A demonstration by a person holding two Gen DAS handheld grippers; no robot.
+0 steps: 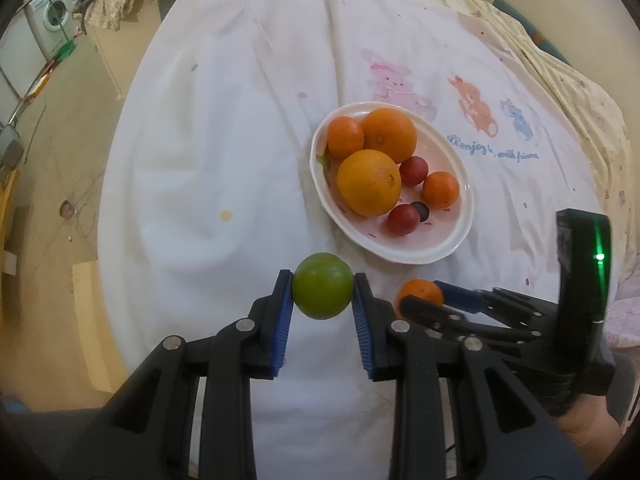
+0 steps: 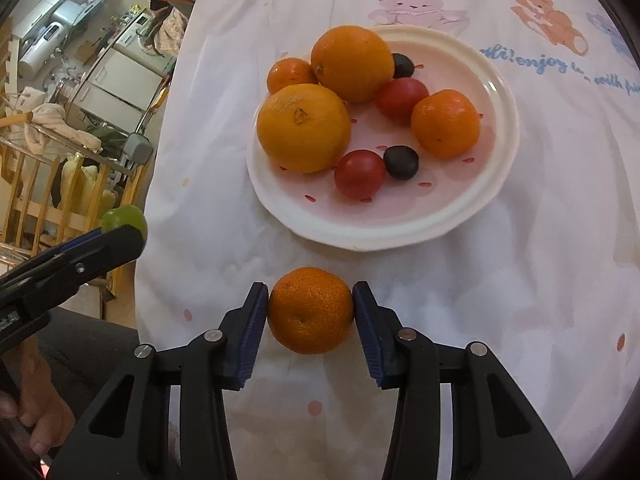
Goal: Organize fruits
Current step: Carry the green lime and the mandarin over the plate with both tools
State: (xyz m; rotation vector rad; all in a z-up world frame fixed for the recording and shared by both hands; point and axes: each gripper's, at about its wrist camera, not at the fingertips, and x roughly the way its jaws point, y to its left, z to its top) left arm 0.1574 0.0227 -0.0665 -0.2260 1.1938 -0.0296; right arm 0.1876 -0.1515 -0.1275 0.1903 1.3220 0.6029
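Note:
My left gripper (image 1: pixel 322 280) is shut on a round green fruit (image 1: pixel 322 286), held just above the white cloth in front of the plate. In the right wrist view my right gripper (image 2: pixel 311 294) has its blue pads against both sides of a small mandarin (image 2: pixel 311 310), which lies on the cloth just in front of the plate; it is shut on it. The white oval plate (image 2: pixel 360 240) holds two large oranges (image 2: pixel 304 128), two mandarins (image 2: pixel 445 124), two red fruits (image 2: pixel 360 174) and two dark ones (image 2: pixel 401 162). The green fruit (image 2: pixel 124 218) also shows at the left of that view.
A white tablecloth (image 1: pixel 224 140) with cartoon animal prints covers the table. Its left edge drops to a tiled floor with a washing machine (image 1: pixel 52 16) and wooden furniture (image 2: pixel 60 184). A person's hand (image 2: pixel 36 416) grips the left tool.

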